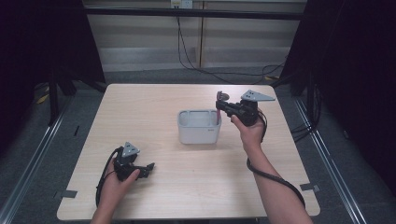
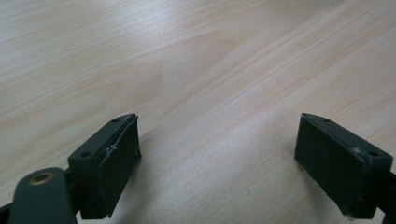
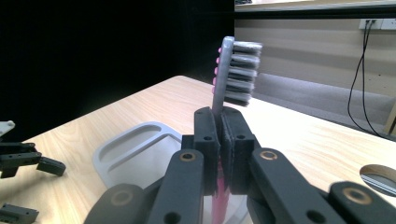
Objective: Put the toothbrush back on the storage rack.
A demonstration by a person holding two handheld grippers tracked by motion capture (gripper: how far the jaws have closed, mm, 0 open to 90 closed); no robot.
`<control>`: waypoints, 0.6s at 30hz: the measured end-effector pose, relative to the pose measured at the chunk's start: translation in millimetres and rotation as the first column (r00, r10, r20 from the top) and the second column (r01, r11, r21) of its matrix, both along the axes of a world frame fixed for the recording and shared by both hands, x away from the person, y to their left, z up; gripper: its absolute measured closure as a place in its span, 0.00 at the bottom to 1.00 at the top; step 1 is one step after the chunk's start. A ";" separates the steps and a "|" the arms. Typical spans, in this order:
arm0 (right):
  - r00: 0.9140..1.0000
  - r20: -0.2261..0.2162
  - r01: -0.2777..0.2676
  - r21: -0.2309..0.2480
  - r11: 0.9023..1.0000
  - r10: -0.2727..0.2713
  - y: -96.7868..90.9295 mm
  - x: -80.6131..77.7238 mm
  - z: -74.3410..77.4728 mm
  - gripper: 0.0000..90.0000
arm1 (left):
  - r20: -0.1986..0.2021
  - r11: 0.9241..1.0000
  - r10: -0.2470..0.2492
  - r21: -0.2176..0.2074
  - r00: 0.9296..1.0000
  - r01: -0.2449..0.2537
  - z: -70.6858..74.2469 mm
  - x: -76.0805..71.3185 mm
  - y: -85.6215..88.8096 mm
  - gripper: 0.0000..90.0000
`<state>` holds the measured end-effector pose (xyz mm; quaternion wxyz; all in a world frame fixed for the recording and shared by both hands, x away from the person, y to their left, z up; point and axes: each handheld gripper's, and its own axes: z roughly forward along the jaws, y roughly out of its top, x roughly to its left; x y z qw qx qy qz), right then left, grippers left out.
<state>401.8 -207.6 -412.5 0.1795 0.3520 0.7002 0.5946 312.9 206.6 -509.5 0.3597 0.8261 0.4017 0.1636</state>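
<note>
High view: a rectangular table of pale, fine-grained wood laminate carries, slightly right of centre, a white moulded plastic tub with rounded corners. The right gripper, a black jointed tool topped by a grey three-cornered plate, is held in the person's right hand just right of the tub's far right corner, with its jaws clenched on a pink-handled toothbrush that stands upright at the tub's right rim, head uppermost. The left gripper lies low over the near left part of the table, held in the left hand, well apart from the tub. Left gripper view: the left gripper has its two flat, matt black pads released and standing wide apart above bare wood grain, with nothing between them. Right gripper view: the right gripper presses its ribbed black pads together on the pink toothbrush handle; the grey head with dark bristle tufts rises above the jaws, bristles facing right, and the white tub, its smooth recessed rim visible, sits below and to the left.
</note>
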 end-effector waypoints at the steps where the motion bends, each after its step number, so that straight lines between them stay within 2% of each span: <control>1: 1.000 -0.005 0.007 0.000 1.000 -0.007 -0.4 0.5 -1.0 0.95 | 0.000 1.000 0.000 0.001 1.000 0.000 0.0 0.0 0.1 0.15; 18: 1.000 -0.015 0.007 -0.010 1.000 -0.007 2.2 1.9 -10.7 0.95 | -0.001 1.000 -0.003 0.005 1.000 0.003 0.2 0.1 0.3 0.15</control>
